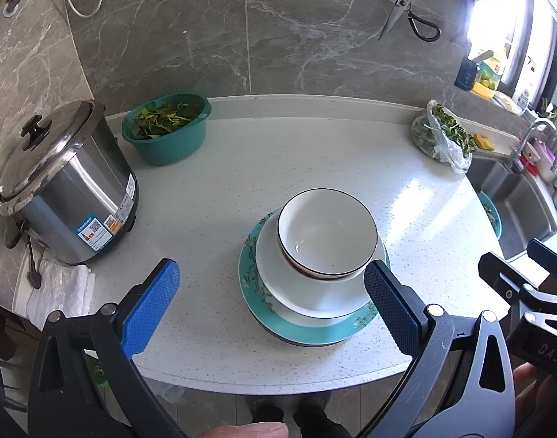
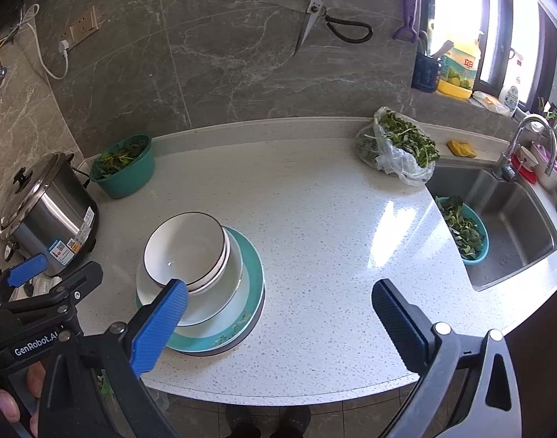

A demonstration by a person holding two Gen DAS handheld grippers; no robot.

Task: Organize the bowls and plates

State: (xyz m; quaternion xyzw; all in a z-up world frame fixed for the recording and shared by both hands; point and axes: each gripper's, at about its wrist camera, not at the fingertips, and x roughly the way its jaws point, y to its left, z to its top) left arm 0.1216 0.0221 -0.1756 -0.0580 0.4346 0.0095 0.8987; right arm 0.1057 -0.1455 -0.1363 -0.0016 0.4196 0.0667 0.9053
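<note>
Bowl stack (image 1: 327, 235) on teal plate (image 1: 307, 332), bench (image 1: 242, 168) centre. Left gripper (image 1: 271, 299) wide, empty, stack just ahead-right. Right gripper (image 2: 278, 314) wide, empty, stack ahead-left.

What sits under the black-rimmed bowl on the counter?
The black-rimmed bowl nests in a second bowl, on a white plate and a teal plate. A dark edge shows below; covered parts stay unseen.

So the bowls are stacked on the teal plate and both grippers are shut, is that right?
Not quite. The bowls are stacked on the teal plate, but both wrist views show the left gripper and the right gripper open, holding nothing.
</note>
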